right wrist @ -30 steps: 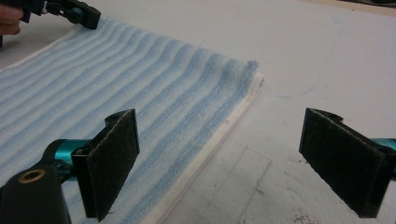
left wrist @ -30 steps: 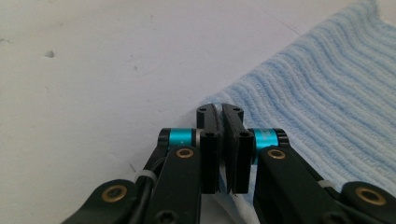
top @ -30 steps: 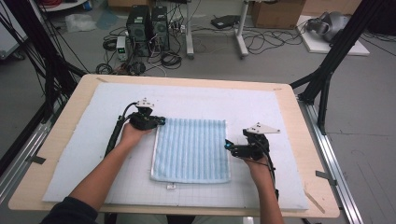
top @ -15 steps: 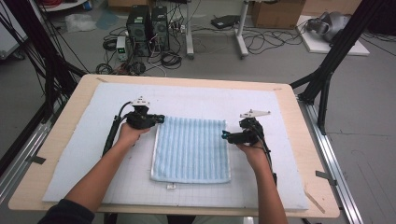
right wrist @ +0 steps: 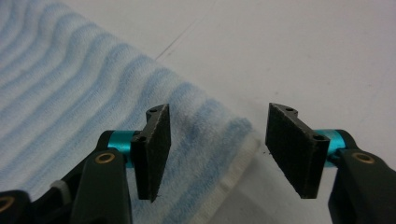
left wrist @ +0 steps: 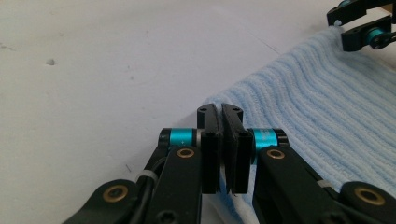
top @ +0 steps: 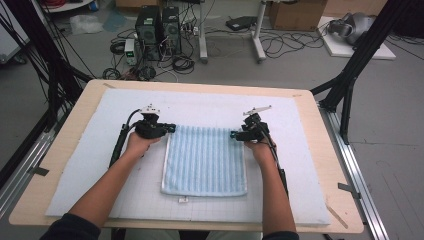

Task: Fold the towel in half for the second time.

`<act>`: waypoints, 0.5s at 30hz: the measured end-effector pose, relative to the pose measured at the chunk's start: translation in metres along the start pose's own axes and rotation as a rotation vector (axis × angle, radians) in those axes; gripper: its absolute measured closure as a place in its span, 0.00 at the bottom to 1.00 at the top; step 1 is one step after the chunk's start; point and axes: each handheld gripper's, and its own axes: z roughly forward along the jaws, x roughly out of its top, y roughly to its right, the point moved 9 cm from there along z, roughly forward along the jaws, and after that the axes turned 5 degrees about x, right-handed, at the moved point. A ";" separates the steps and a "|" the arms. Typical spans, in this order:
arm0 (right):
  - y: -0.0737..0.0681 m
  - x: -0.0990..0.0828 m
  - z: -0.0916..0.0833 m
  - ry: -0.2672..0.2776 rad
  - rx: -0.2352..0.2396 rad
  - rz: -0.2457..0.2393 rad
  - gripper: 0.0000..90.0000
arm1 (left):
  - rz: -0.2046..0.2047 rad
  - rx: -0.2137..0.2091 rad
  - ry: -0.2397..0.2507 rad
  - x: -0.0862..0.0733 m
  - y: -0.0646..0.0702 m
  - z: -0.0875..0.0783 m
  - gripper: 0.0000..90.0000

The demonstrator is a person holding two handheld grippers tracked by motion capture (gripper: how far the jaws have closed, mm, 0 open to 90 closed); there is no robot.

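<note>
A light-blue striped towel (top: 205,160) lies flat on the white mat (top: 95,165). My left gripper (top: 172,128) sits at its far left corner, and in the left gripper view the jaws (left wrist: 220,116) are pressed together on the edge of the towel (left wrist: 327,107) there. My right gripper (top: 234,134) is at the far right corner. Its jaws have just been closing. In the right gripper view they (right wrist: 218,114) still stand apart with the corner of the towel (right wrist: 70,79) lying between and below the pads, untouched. The right gripper (left wrist: 359,23) also shows far off in the left gripper view.
The mat covers most of a wooden table (top: 322,150). A small white tag (top: 183,199) sticks out at the towel's near edge. Beyond the table are computer towers (top: 157,25), cables and black frame legs (top: 350,80) on the floor.
My right gripper has moved away from me along the towel's right edge to its far right corner. The left gripper and the towel have stayed put.
</note>
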 end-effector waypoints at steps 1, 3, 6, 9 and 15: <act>-0.001 -0.001 0.003 -0.016 0.005 -0.009 0.51 | 0.002 0.002 -0.004 -0.001 0.000 0.000 0.95; -0.002 -0.002 0.007 -0.041 -0.010 -0.027 0.57 | -0.002 0.002 -0.009 -0.002 -0.001 0.000 0.95; -0.003 -0.001 0.007 -0.047 -0.007 -0.031 0.79 | -0.009 0.008 -0.003 -0.002 -0.003 0.001 0.96; -0.007 0.001 0.008 -0.064 -0.007 -0.071 0.90 | -0.023 0.029 0.004 0.000 -0.006 0.003 0.96; 0.000 0.020 0.004 0.003 -0.068 -0.090 0.92 | -0.041 0.063 0.049 0.020 -0.017 0.004 0.96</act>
